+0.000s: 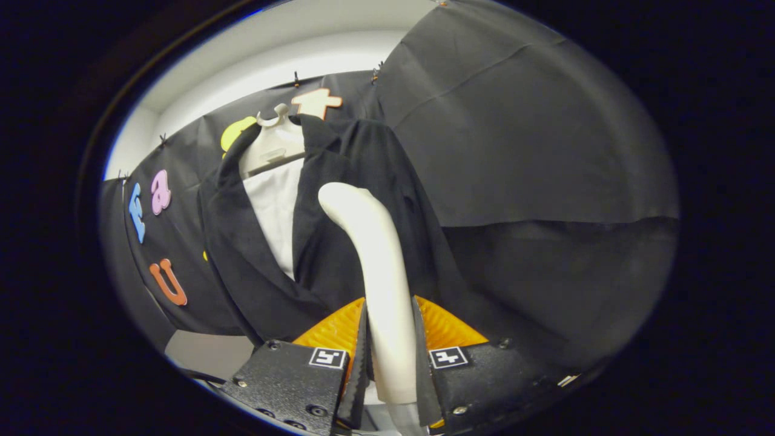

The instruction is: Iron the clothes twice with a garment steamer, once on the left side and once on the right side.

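Two fingers of the gripper (390, 357) are closed on the handle of the garment steamer (375, 266), one pressing on each side of it. The steamer rises between the fingers and curves forward, so that its rounded head lies against, or just in front of, the dark jacket (363, 181); contact cannot be confirmed.

Gripper view: the jacket hangs on a pale hanger (272, 145) in front of the booth wall, open at the front, with a white shirt (275, 206) showing between its lapels. The steamer head sits high on the front panel beside the shirt opening, on the far side of it from the other lapel.

Step in hand, as judged: one of the two ironing passes, near the top of a panel. Which pass it is cannot be determined.

Next move requirement: draw the head down along the panel, keeping it close to the fabric and the grip firm.

Containers: none visible.
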Demonstrator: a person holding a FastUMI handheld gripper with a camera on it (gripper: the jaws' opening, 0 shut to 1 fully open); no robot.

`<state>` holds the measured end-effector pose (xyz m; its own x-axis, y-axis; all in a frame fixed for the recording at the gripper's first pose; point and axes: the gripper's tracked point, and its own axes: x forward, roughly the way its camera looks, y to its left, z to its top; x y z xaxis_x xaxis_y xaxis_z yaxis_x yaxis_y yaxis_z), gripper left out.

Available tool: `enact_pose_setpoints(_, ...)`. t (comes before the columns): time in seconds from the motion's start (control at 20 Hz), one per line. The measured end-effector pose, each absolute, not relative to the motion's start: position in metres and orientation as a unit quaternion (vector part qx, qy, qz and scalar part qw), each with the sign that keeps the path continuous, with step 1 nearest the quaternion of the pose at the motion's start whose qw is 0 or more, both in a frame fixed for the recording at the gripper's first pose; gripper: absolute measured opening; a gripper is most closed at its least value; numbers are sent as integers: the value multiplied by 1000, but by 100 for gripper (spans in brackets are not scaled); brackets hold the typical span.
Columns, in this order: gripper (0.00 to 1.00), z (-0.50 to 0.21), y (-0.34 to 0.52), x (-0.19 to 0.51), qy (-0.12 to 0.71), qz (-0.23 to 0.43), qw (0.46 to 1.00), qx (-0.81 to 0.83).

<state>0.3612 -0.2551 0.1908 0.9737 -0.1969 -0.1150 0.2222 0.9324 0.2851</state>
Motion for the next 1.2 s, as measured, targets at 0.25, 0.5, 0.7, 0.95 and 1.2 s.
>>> enact_pose_setpoints(0.25,37,152,-257,355,77,-116,979,148)
enact_pose_setpoints(0.5,37,114,-256,350,112,-120,974,154)
enact_pose_setpoints(0.7,37,89,-259,348,133,-130,970,155)
enact_pose_setpoints(0.95,37,64,-255,344,153,-134,966,160)
enact_pose_setpoints(1.2,37,50,-251,343,163,-134,965,153)
